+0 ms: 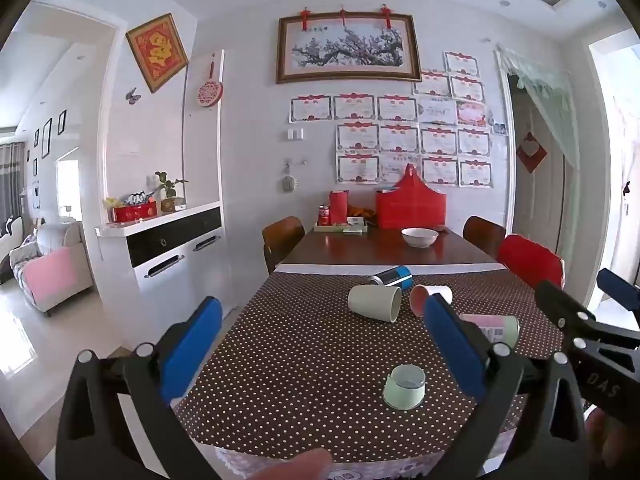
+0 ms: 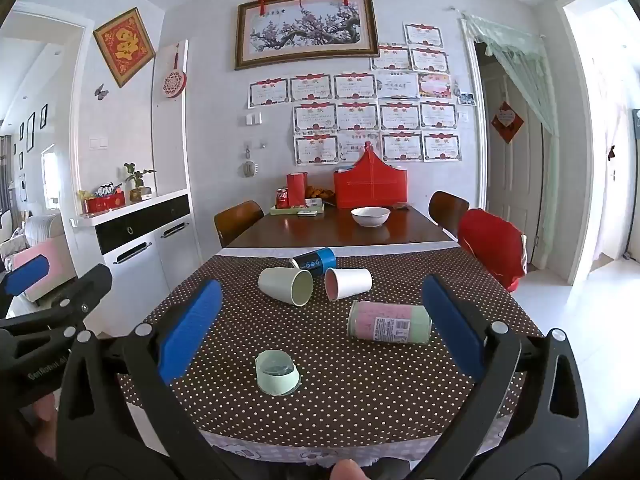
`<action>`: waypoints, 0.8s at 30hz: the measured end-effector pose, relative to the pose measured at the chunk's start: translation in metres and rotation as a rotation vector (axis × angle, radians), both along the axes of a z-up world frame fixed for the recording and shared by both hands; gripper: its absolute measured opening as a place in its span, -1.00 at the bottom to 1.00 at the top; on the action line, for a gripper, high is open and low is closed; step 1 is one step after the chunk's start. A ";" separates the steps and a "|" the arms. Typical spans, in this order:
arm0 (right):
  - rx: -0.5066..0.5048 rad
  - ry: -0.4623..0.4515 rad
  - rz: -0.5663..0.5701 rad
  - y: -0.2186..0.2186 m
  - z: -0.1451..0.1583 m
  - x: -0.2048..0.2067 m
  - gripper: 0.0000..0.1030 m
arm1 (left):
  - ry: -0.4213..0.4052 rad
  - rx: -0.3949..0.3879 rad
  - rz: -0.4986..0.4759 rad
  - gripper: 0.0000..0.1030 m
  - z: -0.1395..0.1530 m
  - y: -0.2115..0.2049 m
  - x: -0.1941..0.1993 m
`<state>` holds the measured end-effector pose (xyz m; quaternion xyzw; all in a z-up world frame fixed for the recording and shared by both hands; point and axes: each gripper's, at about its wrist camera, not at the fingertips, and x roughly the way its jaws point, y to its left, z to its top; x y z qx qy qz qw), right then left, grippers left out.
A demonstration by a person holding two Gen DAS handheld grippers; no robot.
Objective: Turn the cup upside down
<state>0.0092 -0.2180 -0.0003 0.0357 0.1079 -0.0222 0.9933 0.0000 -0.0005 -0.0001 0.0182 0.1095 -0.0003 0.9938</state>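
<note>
Four cups [image 2: 286, 286] lie sideways, empty; mint cup [image 2: 277, 373] inverted; both tools spread.

A white bowl [image 2: 370, 216] sat on the bare wood of the worktop [image 2: 416, 232] near frame centre. Behind it, against the wall, stood a red gift bag [image 2: 370, 184], with a red soda can [image 2: 282, 199] on a tray to its left. A framed blossom painting [image 2: 306, 28] hung top centre, above rows of certificates [image 2: 376, 120]. At lower left stood a white sideboard [image 1: 176, 252] bearing a potted plant [image 1: 168, 192].
</note>
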 end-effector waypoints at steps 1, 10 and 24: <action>0.001 -0.002 0.000 0.000 0.000 0.000 0.90 | 0.000 -0.001 0.001 0.92 0.000 0.000 0.000; 0.003 -0.001 0.001 0.000 0.000 0.001 0.90 | 0.007 0.000 -0.001 0.92 0.000 0.000 0.000; 0.001 -0.003 0.001 0.002 0.000 0.000 0.90 | 0.005 0.003 -0.001 0.92 0.000 0.000 0.000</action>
